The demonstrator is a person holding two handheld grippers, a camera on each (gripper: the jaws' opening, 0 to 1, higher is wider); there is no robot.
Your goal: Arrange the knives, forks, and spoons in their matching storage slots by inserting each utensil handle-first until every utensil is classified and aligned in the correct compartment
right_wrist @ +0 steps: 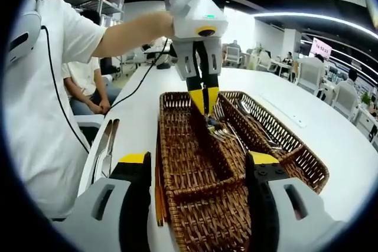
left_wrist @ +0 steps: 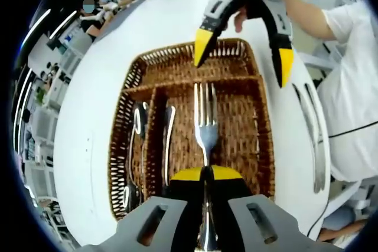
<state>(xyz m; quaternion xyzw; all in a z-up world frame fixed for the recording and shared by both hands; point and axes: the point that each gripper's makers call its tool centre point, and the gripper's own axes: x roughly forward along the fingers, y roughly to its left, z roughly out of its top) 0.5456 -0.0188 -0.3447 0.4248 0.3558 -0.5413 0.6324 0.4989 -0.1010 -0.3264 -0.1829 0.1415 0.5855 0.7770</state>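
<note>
My left gripper (left_wrist: 207, 173) is shut on the handle of a silver fork (left_wrist: 205, 123), whose tines point away over the wide compartment of a wicker cutlery tray (left_wrist: 118, 146). A spoon (left_wrist: 139, 121) lies in the narrow left slot and a knife (left_wrist: 168, 140) in the slot beside it. My right gripper (left_wrist: 245, 57) hangs open above the tray's far end. In the right gripper view, my right gripper (right_wrist: 199, 160) stands wide open over the tray (right_wrist: 307, 169). Facing it, the left gripper (right_wrist: 204, 100) holds the fork (right_wrist: 220, 128) low in the tray.
Two knives (left_wrist: 311, 131) lie on the white table (left_wrist: 88, 116) beside the tray; the right gripper view has these knives (right_wrist: 106, 143) at the left. A person's arm and white shirt are close by. Chairs, tables and people fill the room behind.
</note>
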